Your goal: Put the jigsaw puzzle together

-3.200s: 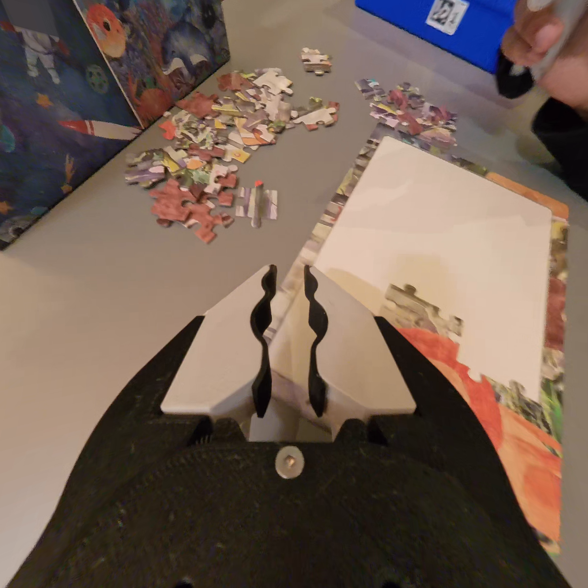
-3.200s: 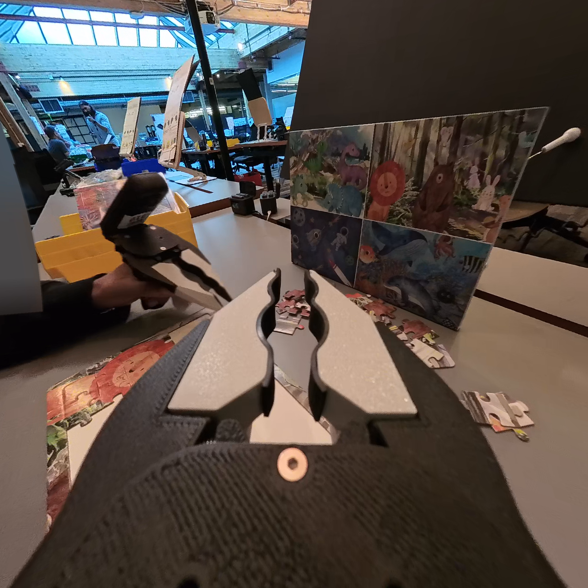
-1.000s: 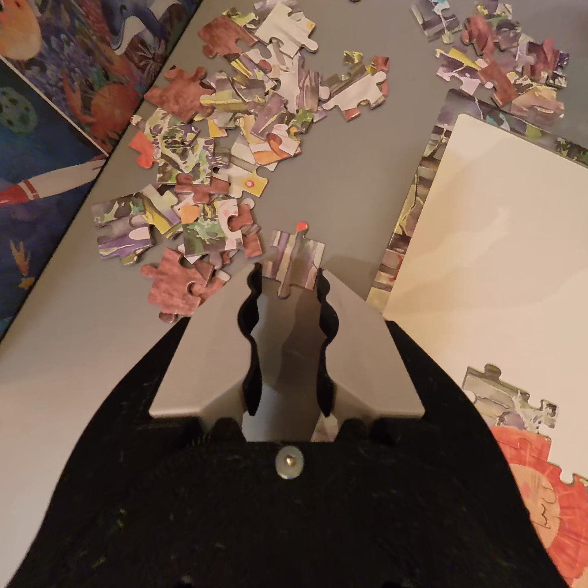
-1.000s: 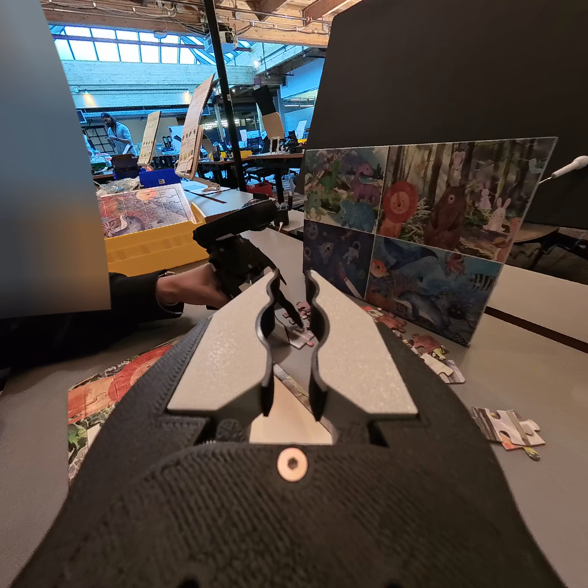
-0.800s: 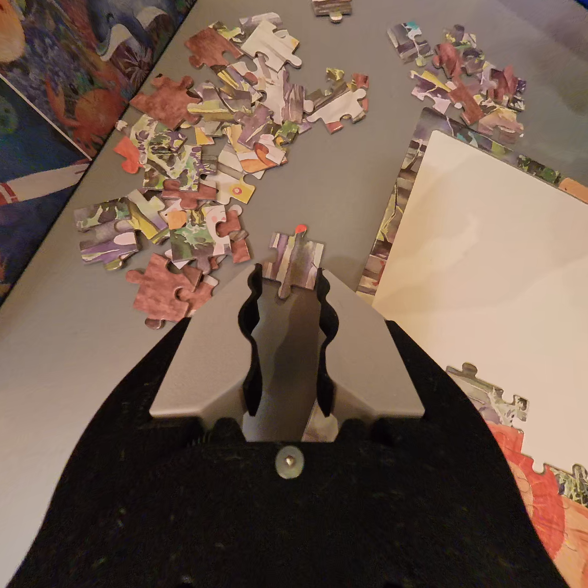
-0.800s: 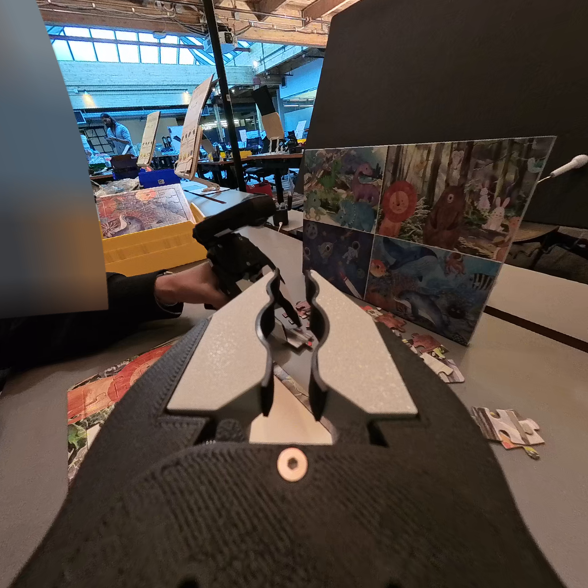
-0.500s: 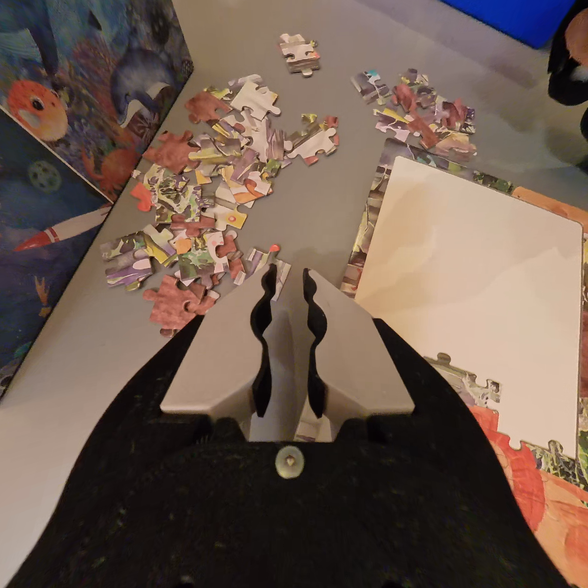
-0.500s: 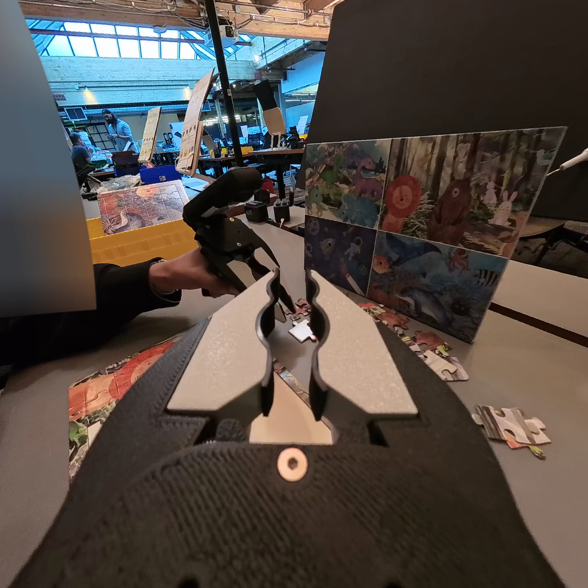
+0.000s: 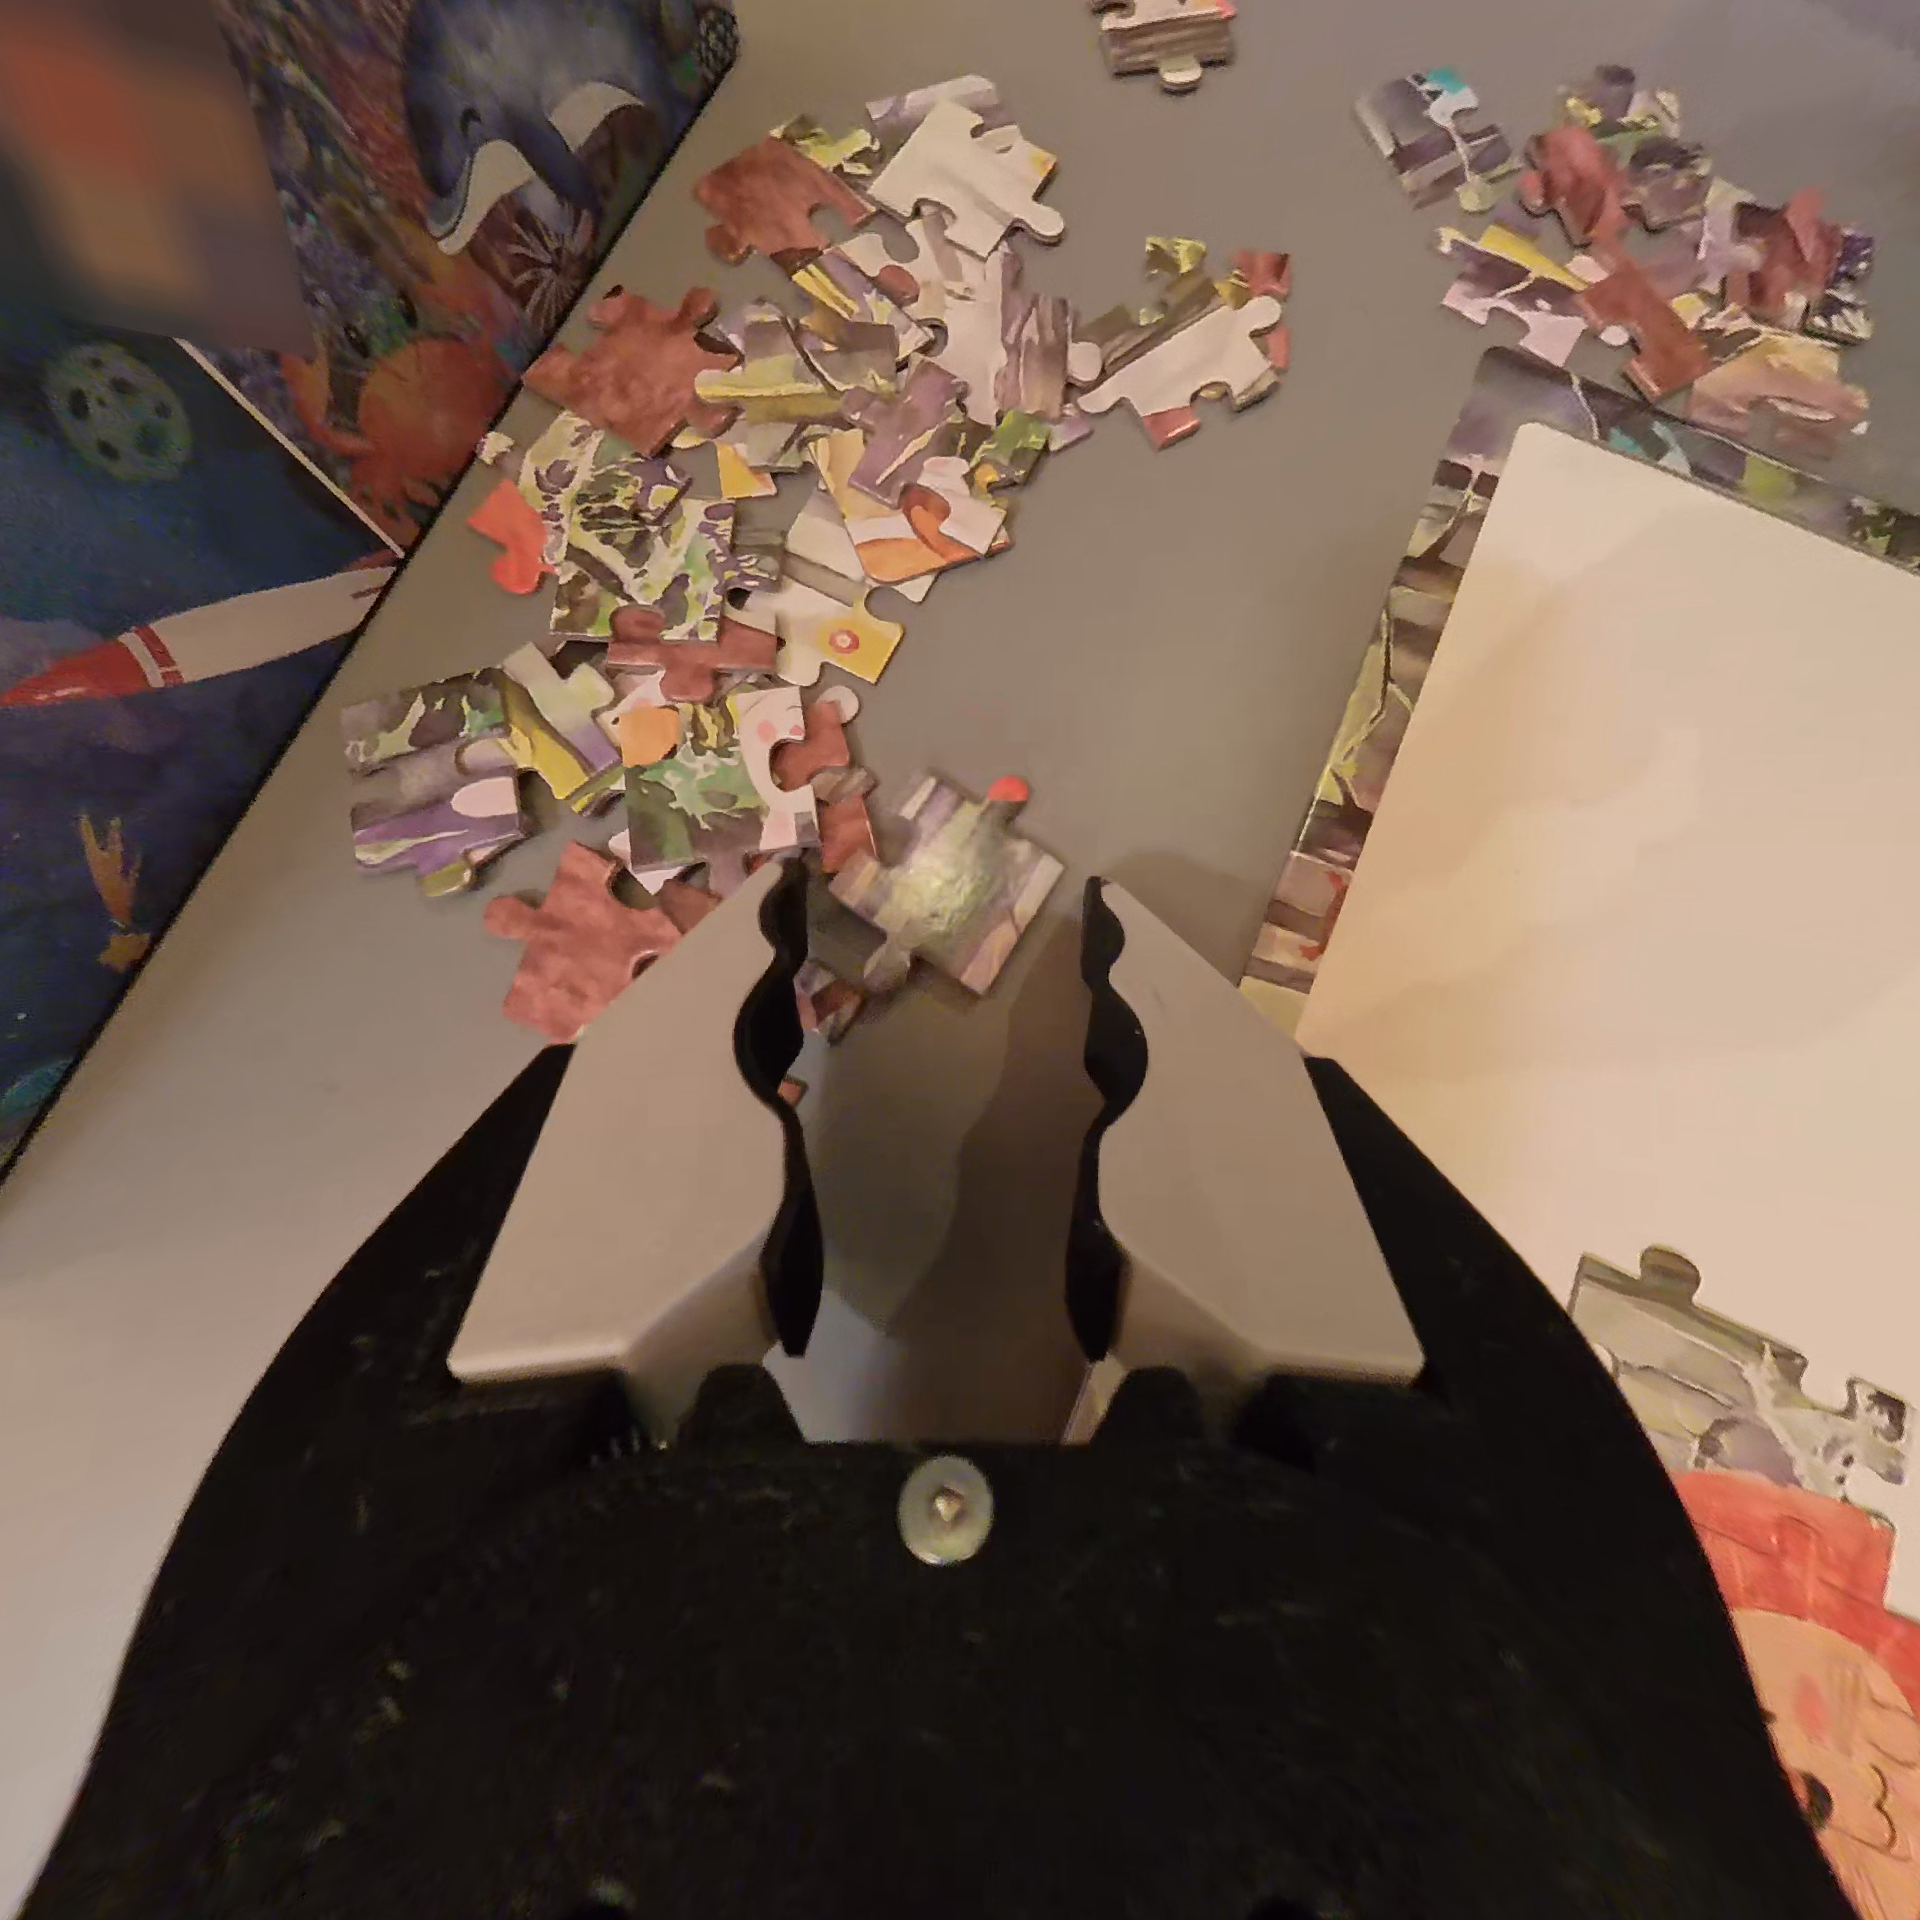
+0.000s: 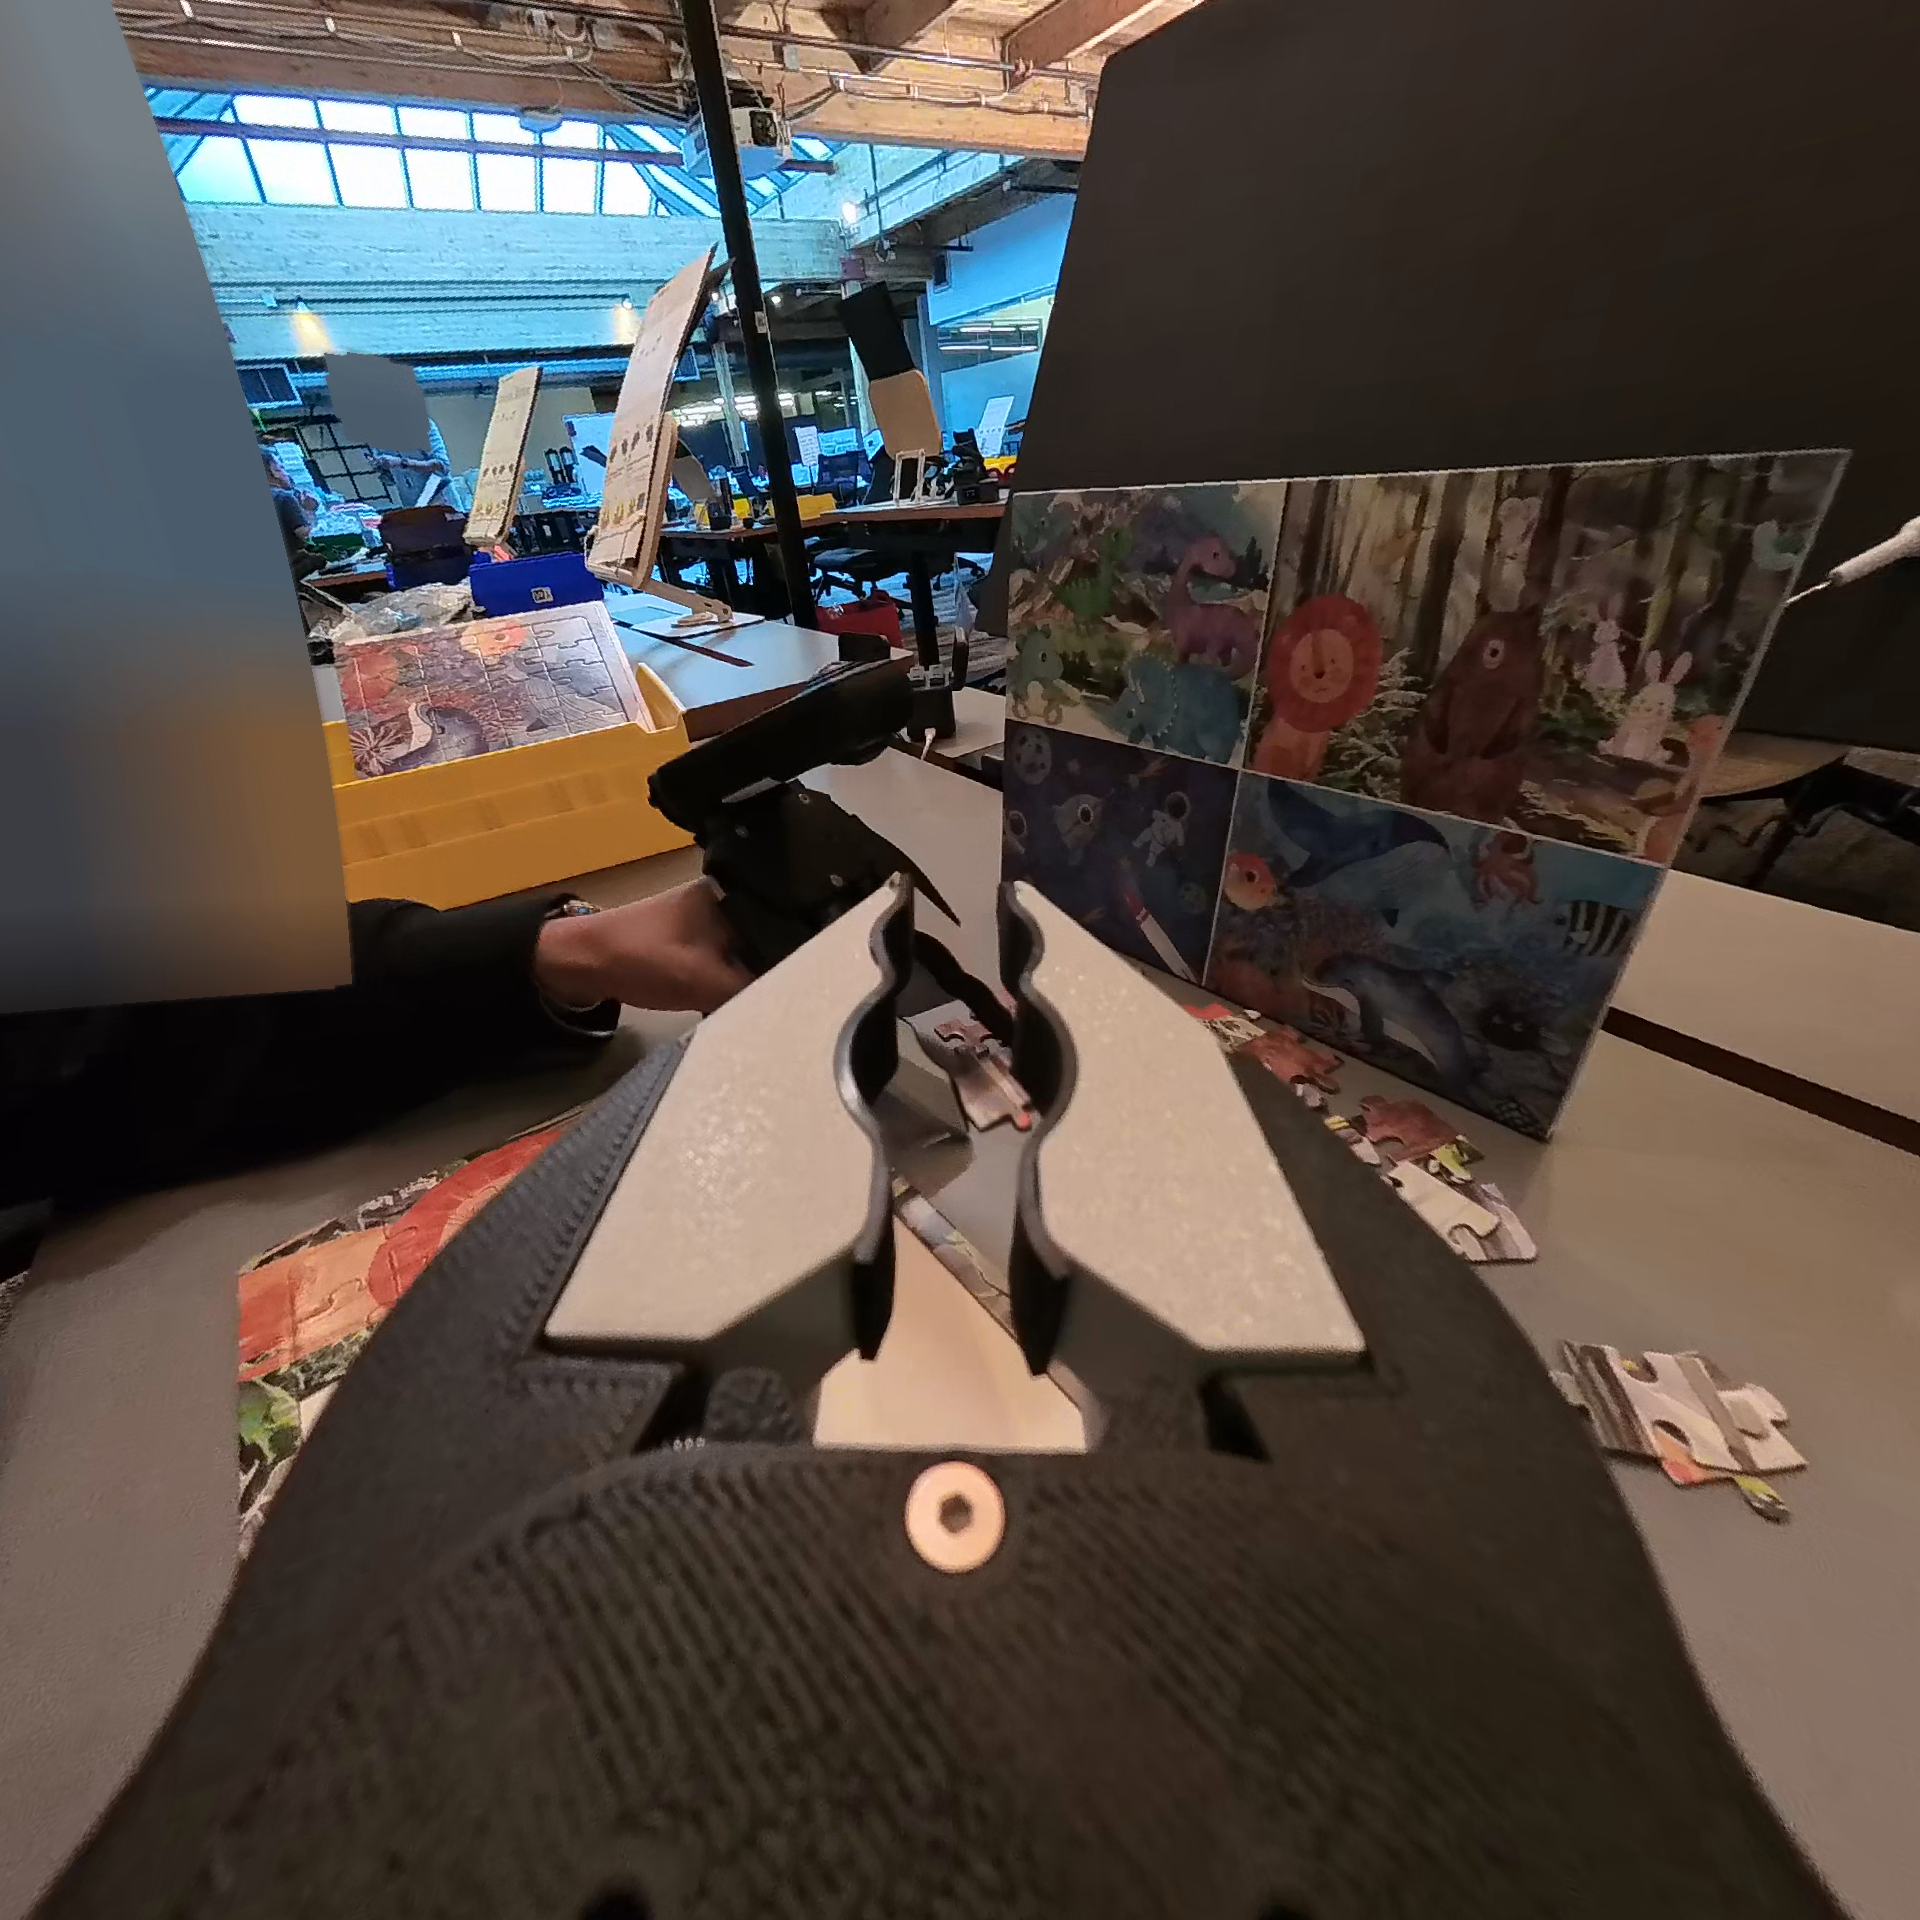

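Note:
My left gripper [image 9: 940,888] is open wide, low over the grey table. A purple-grey puzzle piece with a red tab [image 9: 951,862] lies tilted just ahead of its tips, against the left fingertip [image 9: 784,904]. A pile of loose pieces [image 9: 790,499] lies beyond it. The puzzle board [image 9: 1662,779] on the right has a white, mostly bare middle, with the orange lion part [image 9: 1818,1621] assembled. My right gripper [image 10: 954,894] hangs above the board with its jaws nearly together and nothing between them. The right wrist view shows the left gripper [image 10: 810,831] and the piece [image 10: 982,1075].
The picture box [image 9: 156,520] stands at the left, also in the right wrist view [image 10: 1434,748]. A second pile [image 9: 1662,260] lies past the board's far corner. A joined pair of pieces [image 10: 1683,1413] lies apart. A yellow bin [image 10: 499,821] stands behind a person's hand [image 10: 644,951]. The left gripper's tips are roughly 20 centimeters from the right gripper's.
Half a second ago my left gripper was higher with its jaws narrow. Now it is lower and open wide. The red-tab piece has turned and lies tilted. My right gripper has hardly moved.

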The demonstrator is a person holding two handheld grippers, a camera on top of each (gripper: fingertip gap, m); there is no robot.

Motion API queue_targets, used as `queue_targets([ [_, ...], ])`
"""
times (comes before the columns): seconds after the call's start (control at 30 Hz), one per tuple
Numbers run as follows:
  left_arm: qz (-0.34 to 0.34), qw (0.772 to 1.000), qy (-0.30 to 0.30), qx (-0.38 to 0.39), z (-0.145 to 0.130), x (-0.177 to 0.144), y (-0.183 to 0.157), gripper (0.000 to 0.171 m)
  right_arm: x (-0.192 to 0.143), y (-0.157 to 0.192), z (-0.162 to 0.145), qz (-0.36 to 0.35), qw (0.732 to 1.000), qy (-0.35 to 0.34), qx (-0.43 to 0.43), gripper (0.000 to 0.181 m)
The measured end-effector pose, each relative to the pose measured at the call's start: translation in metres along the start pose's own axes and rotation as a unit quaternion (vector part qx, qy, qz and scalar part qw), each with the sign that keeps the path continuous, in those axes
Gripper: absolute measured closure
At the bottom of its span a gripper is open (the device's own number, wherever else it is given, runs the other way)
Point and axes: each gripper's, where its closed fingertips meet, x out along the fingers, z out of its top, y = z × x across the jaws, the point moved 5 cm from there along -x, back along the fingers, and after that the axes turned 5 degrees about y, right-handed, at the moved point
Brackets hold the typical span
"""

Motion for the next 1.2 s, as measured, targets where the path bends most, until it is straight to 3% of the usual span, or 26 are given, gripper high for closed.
queue_targets([
  [0.07, -0.002, 1.000, -0.001, -0.002, 0.000, 0.000, 0.000, 0.120, 0.001, 0.000, -0.001, 0.001, 1.000, 0.001, 0.001, 0.167],
  [0.13, -0.010, 1.000, 0.000, 0.001, 0.000, 0.000, -0.002, 0.131, 0.002, 0.000, -0.002, 0.001, 1.000, 0.004, 0.003, 0.167],
  [0.37, -0.024, 1.000, 0.001, 0.018, 0.000, -0.003, -0.007, 0.133, 0.002, -0.001, -0.004, 0.000, 1.000, 0.006, 0.004, 0.167],
  [0.57, -0.044, 0.996, -0.046, 0.069, 0.017, -0.027, -0.021, 0.133, 0.006, 0.000, -0.009, 0.008, 1.000, 0.022, 0.012, 0.163],
  [0.73, -0.091, 0.981, -0.092, 0.145, 0.031, -0.057, -0.049, 0.133, 0.022, 0.005, -0.030, 0.038, 0.994, 0.090, 0.051, 0.138],
  [0.83, -0.134, 0.967, -0.130, 0.176, 0.036, -0.073, -0.070, 0.134, 0.032, 0.013, -0.044, 0.096, 0.980, 0.126, 0.118, 0.124],
  [0.9, -0.144, 0.959, -0.143, 0.198, 0.038, -0.078, -0.081, 0.154, 0.035, 0.017, -0.047, 0.139, 0.966, 0.122, 0.179, 0.121],
  [1.03, -0.120, 0.955, -0.143, 0.231, 0.038, -0.078, -0.089, 0.152, 0.036, 0.015, -0.055, 0.176, 0.941, 0.126, 0.259, 0.125],
  [1.2, -0.114, 0.962, -0.111, 0.220, 0.031, -0.067, -0.086, 0.152, 0.030, 0.003, -0.061, 0.127, 0.952, 0.172, 0.217, 0.131],
])
